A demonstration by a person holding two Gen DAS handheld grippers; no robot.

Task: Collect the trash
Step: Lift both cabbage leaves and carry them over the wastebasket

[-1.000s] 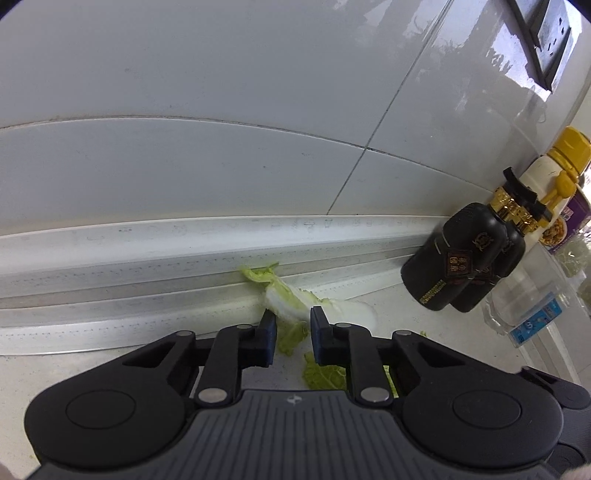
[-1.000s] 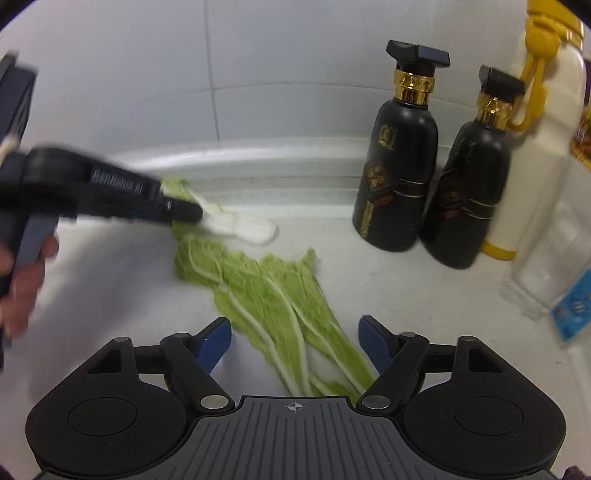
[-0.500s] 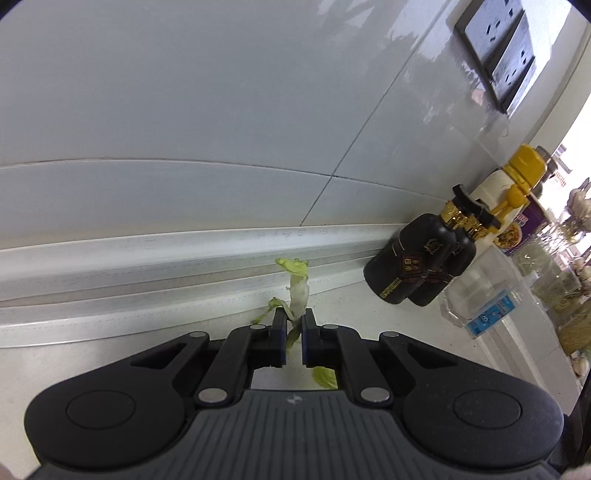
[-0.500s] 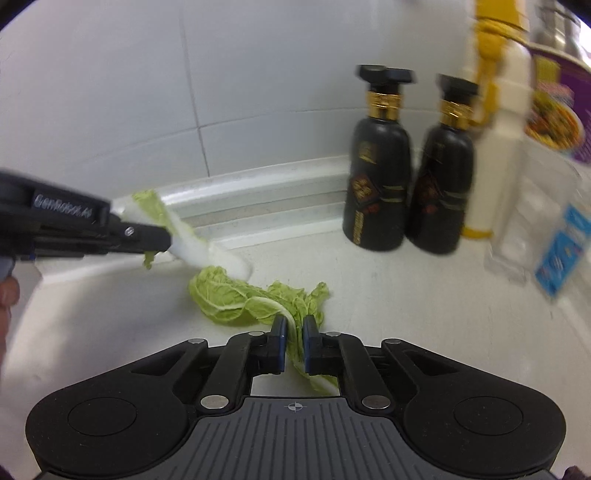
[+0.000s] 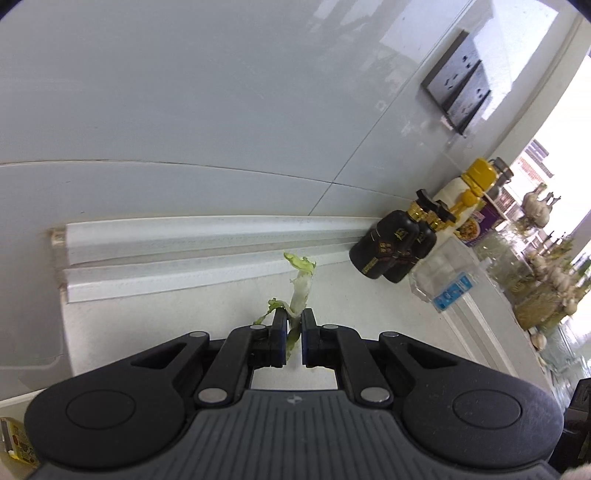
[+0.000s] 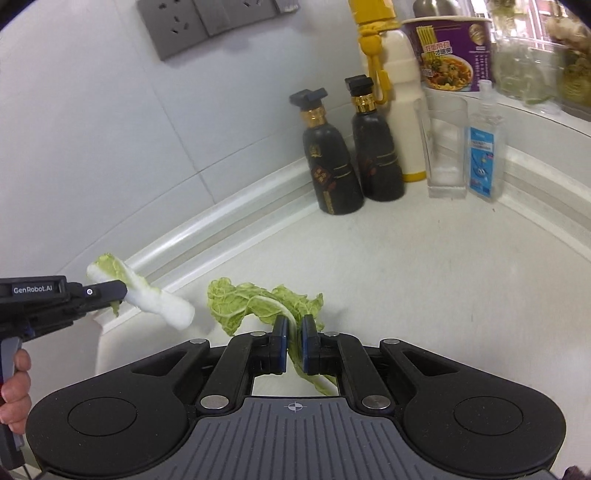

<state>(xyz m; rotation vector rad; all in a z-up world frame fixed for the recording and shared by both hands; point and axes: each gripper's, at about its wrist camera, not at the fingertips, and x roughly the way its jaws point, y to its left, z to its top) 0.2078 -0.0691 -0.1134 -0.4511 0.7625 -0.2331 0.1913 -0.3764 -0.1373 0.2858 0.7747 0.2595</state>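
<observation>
My left gripper [image 5: 293, 321] is shut on a cabbage stalk piece [image 5: 301, 291], white with a pale green tip, held above the white counter [image 5: 229, 306]. In the right wrist view the same left gripper [image 6: 118, 290] comes in from the left edge with that cabbage stalk piece [image 6: 159, 301] sticking out to its right. My right gripper [image 6: 293, 328] is shut on green cabbage leaves [image 6: 251, 299], which hang lifted off the counter [image 6: 424, 277] in a crumpled bunch. A hand [image 6: 14, 384] holds the left gripper's handle at the left edge.
Two black bottles [image 6: 332, 162] with gold collars stand against the back ledge. Beside them are a cream bottle with a yellow cap [image 6: 402, 110], a glass [image 6: 445, 144], a clear labelled bottle [image 6: 484, 147] and a purple noodle cup [image 6: 450, 55]. Wall sockets [image 6: 207, 22] sit above.
The right gripper closed on the green leaves and lifted them. The left gripper rose and drew back with the stalk piece, so the bottles look smaller and farther.
</observation>
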